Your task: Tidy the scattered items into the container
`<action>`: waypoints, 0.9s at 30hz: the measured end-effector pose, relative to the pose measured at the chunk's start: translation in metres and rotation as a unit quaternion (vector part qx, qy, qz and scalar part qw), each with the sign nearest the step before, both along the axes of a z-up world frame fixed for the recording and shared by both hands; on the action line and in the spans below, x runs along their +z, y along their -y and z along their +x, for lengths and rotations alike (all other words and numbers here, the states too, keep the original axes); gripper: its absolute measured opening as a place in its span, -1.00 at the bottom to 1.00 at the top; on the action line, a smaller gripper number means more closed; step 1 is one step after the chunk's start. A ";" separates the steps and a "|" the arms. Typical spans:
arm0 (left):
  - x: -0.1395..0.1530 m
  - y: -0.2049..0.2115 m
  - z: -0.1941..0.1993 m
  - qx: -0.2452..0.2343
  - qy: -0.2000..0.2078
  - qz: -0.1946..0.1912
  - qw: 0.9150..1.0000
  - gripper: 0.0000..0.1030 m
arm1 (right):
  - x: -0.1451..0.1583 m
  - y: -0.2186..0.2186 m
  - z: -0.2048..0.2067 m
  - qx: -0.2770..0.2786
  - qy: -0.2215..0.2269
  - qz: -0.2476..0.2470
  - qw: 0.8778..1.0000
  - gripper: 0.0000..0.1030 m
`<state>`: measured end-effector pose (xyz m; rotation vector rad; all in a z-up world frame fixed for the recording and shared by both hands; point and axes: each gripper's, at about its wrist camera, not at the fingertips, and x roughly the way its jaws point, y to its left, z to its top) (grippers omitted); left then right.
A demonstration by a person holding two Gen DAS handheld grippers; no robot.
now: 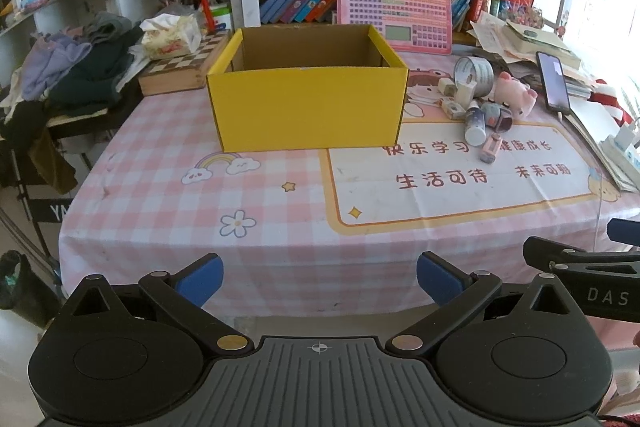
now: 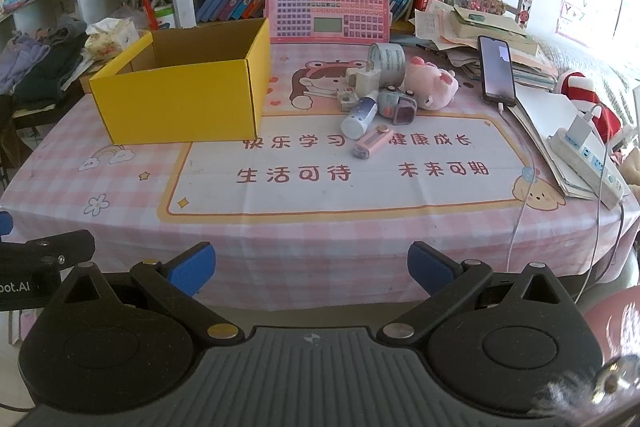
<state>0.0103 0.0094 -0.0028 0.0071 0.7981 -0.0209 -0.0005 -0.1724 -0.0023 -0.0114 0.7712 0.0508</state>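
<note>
An open yellow cardboard box (image 1: 308, 107) (image 2: 180, 103) stands empty on the pink checked tablecloth. To its right lies a cluster of small items: a roll of tape (image 2: 387, 61), a pink plush pig (image 2: 430, 83), a white bottle (image 2: 360, 117), a purple watch (image 2: 396, 105), a pink stick-shaped gadget (image 2: 372, 143) and small white pieces (image 2: 368, 79). My left gripper (image 1: 319, 279) hangs open at the table's near edge, facing the box, with nothing between its blue pads. My right gripper (image 2: 311, 269) is open too, at the near edge, well short of the cluster.
A pink toy keyboard (image 2: 328, 5) leans against books behind the box. A phone (image 2: 496, 69) rests on a paper pile at the right, with a power strip (image 2: 588, 163) and cable nearby. A chessboard box (image 1: 180, 67), tissue pack and clothes lie at left.
</note>
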 end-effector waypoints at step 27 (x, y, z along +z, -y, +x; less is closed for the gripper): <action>-0.003 0.001 -0.001 0.000 -0.009 0.010 1.000 1.00 | 0.000 -0.002 0.001 0.007 0.000 -0.005 1.000 1.00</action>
